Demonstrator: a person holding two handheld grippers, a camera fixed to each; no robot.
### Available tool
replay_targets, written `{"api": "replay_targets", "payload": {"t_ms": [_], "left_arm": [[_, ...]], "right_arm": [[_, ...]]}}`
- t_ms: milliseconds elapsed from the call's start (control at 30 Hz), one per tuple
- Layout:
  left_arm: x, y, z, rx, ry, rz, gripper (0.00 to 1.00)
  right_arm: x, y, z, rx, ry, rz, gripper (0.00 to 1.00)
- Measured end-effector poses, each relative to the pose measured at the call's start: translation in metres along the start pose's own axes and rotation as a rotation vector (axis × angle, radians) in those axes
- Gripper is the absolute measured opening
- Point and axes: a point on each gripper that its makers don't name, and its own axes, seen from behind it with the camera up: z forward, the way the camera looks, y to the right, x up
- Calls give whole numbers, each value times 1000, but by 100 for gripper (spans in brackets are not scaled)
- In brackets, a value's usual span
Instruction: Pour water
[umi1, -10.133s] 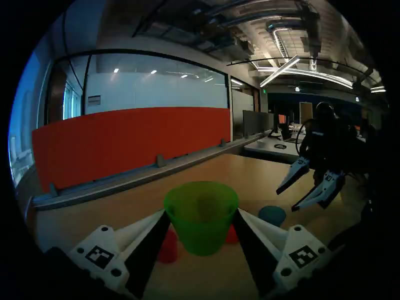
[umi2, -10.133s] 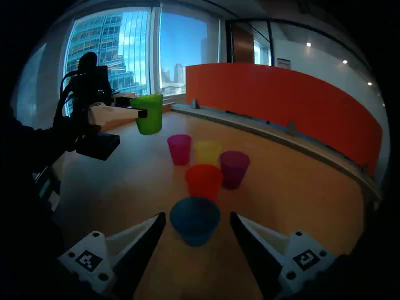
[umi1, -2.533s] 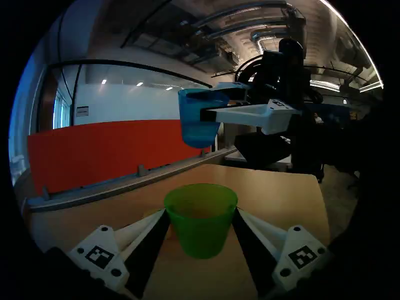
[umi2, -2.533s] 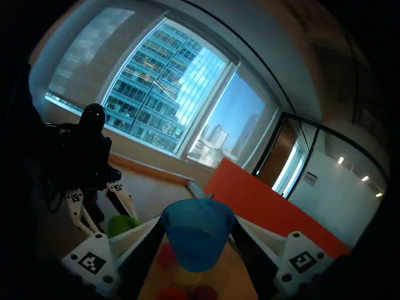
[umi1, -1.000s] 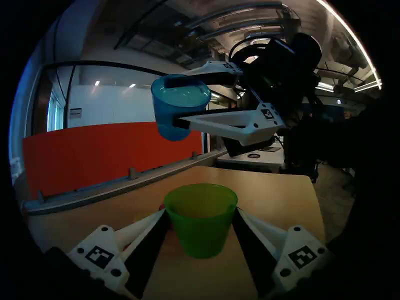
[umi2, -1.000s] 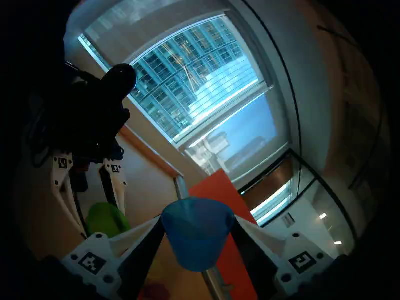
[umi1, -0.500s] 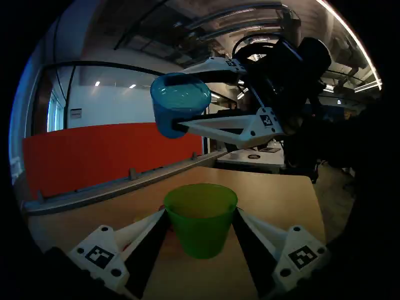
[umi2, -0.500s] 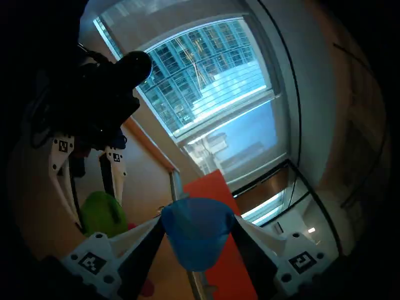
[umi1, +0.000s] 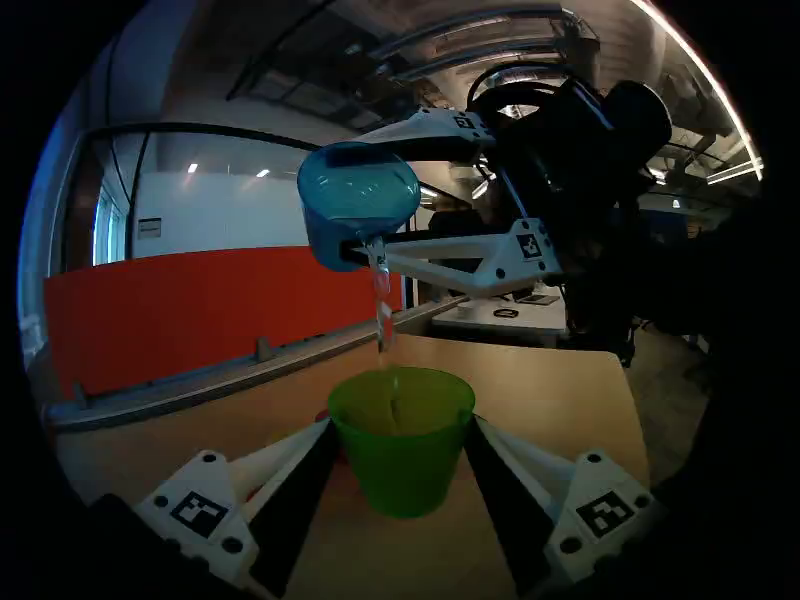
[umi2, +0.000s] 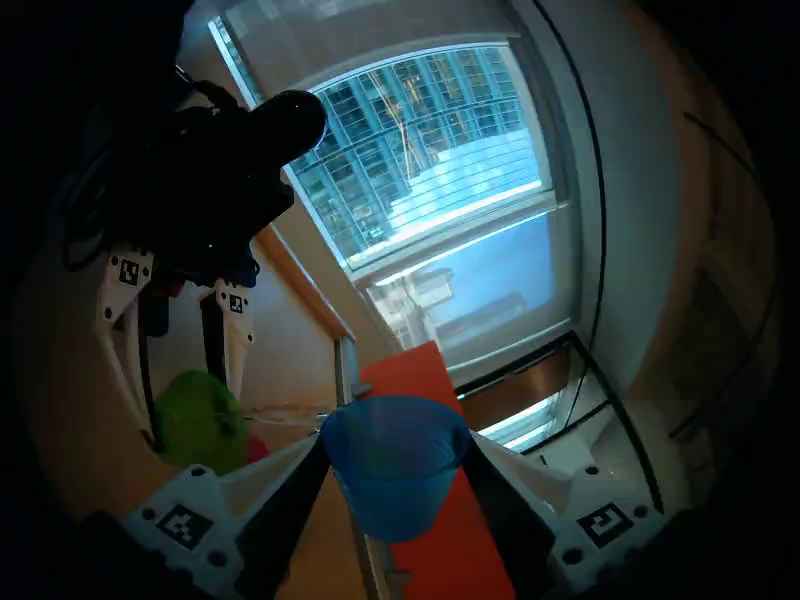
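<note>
A thin stream of water (umi1: 380, 300) is now seen falling from the tilted blue cup (umi1: 357, 205), where none was spilling half a second ago, so the pour is judged to be under way. The blue cup is clamped between the fingers of the right gripper (umi2: 395, 445), just past eleven o'clock above the green cup (umi1: 402, 450), which is held squeezed by the left gripper (umi1: 401, 423) over the table (umi1: 560, 390).

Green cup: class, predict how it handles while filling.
The green cup looks like thin plastic, so probably light and slightly squeezable. Water streaming from the blue cup should make it heavier, and spillable if tilted.
</note>
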Motion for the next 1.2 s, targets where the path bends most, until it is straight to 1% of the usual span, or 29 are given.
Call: {"api": "replay_targets", "payload": {"t_ms": [500, 900, 1200], "left_arm": [[-2, -2, 2, 6, -1, 0, 85], [0, 1, 2, 2, -1, 4, 84], [0, 1, 3, 0, -2, 6, 84]], "right_arm": [[0, 3, 1, -5, -5, -46, 91], [0, 6, 2, -13, -10, -92, 91], [0, 9, 2, -22, -10, -113, 91]]}}
